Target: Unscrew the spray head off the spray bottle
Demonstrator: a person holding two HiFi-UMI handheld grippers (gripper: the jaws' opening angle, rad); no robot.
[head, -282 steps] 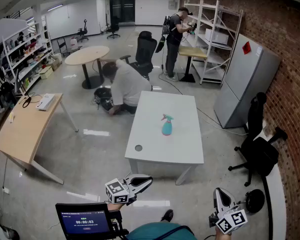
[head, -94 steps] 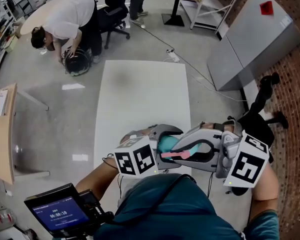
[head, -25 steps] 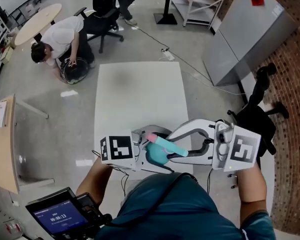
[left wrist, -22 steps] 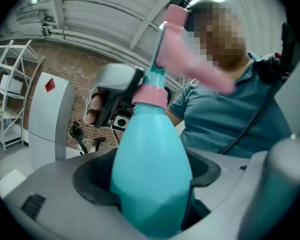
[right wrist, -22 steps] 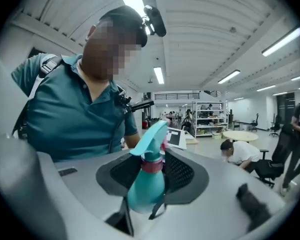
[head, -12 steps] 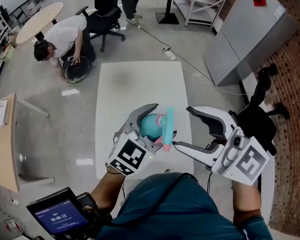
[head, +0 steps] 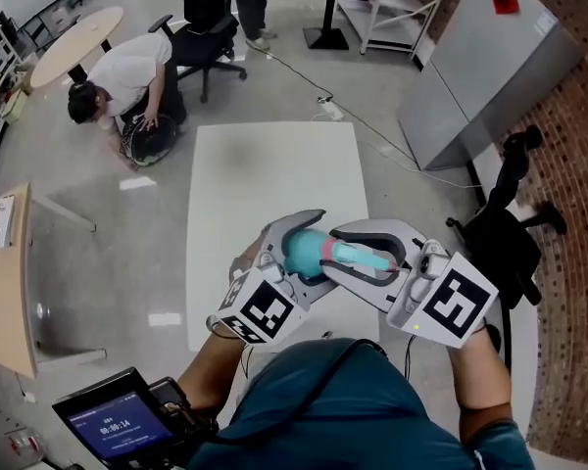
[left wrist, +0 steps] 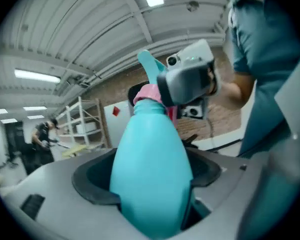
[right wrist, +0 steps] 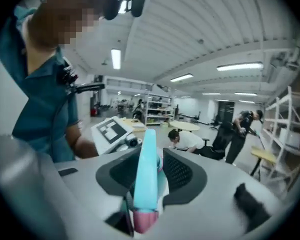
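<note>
The teal spray bottle (head: 299, 249) is held off the white table (head: 265, 169), lying sideways with its head to the right. My left gripper (head: 309, 253) is shut on the bottle's body (left wrist: 152, 179), which fills the space between its jaws in the left gripper view. A pink collar (left wrist: 149, 93) sits at the neck. My right gripper (head: 335, 255) comes in from the right; its jaws have just been closing and now clamp the teal spray head (head: 367, 258). The right gripper view shows that spray head (right wrist: 147, 166) pressed between both pads, pink part (right wrist: 144, 219) nearest the camera.
A person crouches on the floor (head: 127, 67) beyond the table's far left corner, next to an office chair (head: 201, 37). A grey cabinet (head: 480, 76) and a black chair (head: 505, 233) stand to the right. A wooden table (head: 5, 272) is at the left.
Half a second ago the right gripper stood open beside the bottle; now it is shut on the spray head. The bottle has swung so that its head points right.
</note>
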